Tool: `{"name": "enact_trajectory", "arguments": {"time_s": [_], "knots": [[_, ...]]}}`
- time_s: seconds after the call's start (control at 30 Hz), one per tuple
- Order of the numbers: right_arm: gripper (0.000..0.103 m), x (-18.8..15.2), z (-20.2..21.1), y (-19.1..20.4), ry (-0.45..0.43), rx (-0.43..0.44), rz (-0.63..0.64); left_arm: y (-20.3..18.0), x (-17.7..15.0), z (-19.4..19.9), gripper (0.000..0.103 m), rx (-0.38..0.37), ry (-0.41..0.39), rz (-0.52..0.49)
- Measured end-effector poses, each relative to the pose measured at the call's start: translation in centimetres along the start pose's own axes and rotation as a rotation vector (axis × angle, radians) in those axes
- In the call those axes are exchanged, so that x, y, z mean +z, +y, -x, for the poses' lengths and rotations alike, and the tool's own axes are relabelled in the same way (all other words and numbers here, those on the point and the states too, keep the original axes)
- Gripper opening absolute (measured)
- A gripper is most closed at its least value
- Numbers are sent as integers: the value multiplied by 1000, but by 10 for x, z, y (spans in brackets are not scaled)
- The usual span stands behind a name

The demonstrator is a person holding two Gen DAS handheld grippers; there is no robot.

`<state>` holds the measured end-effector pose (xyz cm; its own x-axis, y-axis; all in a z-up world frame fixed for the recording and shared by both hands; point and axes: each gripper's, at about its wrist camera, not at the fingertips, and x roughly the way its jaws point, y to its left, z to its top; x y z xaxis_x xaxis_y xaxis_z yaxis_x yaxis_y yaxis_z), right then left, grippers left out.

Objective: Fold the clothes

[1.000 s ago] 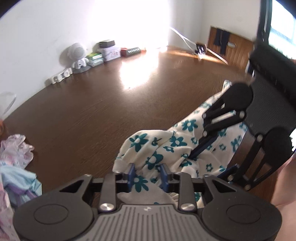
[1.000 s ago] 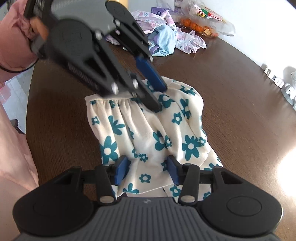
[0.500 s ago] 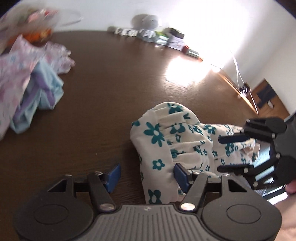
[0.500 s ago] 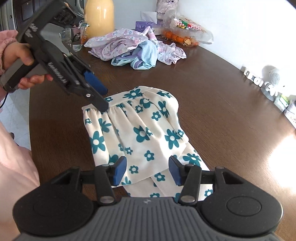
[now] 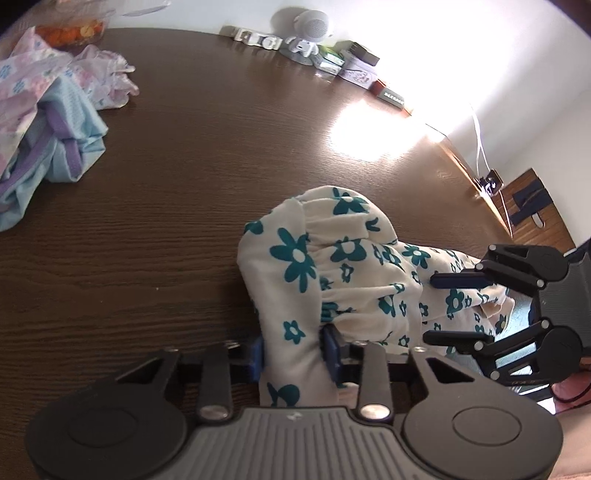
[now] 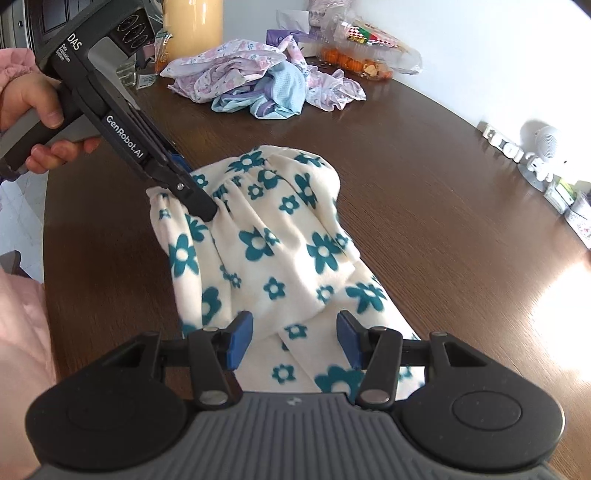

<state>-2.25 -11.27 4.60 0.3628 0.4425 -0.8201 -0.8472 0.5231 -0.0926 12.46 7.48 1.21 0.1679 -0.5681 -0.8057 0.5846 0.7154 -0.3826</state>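
Observation:
A cream garment with teal flowers [image 5: 351, 258] lies on the dark wooden table [image 5: 166, 221], its gathered elastic edge bunched up. My left gripper [image 5: 293, 352] has a fold of that edge between its blue pads, which press on the cloth as the jaws are closing. The right wrist view shows the left gripper [image 6: 201, 206] pinching the near-left corner of the garment [image 6: 280, 236], with a hand on the handle. My right gripper [image 6: 294, 341] stands open over the lower part of the cloth, pads apart. It shows at the right as the right gripper [image 5: 439, 308].
A pile of pastel clothes [image 6: 258, 85] lies at the far end of the table, with snack bags [image 6: 354, 55] and a yellow bottle [image 6: 192, 26] behind it. A small white fan [image 5: 306, 33] and boxes [image 5: 354, 62] line the wall. A pink sleeve is at left.
The left gripper rolled, dropped to the garment's gathered edge, opened wide, then closed on a fold of it. The right gripper drew back slightly along the cloth and stayed open.

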Motion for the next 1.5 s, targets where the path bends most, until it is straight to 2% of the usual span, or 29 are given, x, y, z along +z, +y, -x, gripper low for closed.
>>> {"name": "enact_trajectory", "arguments": {"time_s": [0.1, 0.2, 0.4, 0.53, 0.67, 0.77, 0.87, 1.0, 1.2, 1.37, 1.5], "knots": [[51, -6, 8, -4, 31, -21, 1, -10, 1, 2, 20, 37, -5, -48], [51, -10, 14, -8, 72, -50, 6, -19, 2, 4, 18, 84, -3, -110], [51, -19, 14, -15, 114, -71, 14, -34, 9, 16, 18, 268, -15, -252], [50, -22, 9, -18, 102, -42, -10, -54, 11, 28, 17, 437, -25, -421], [50, -19, 1, -15, 90, -10, -13, -87, 9, 28, 17, 577, -28, -635], [51, -19, -2, -12, 77, 6, -20, -115, 2, 17, 17, 666, -15, -810], [51, -21, -2, -12, 57, 17, -30, -136, -2, 5, 17, 727, -11, -934], [51, -27, 1, -14, 23, 30, -29, -165, 0, -7, 17, 725, -22, -990], [51, -36, 9, -22, -41, 66, -42, -211, -13, -38, 18, 625, 12, -1045], [52, -50, 32, -25, -91, 72, -62, -222, -19, -64, 18, 533, 36, -1008], [52, -61, 46, -28, -75, 43, -62, -225, -22, -76, 18, 475, 40, -973]]}}
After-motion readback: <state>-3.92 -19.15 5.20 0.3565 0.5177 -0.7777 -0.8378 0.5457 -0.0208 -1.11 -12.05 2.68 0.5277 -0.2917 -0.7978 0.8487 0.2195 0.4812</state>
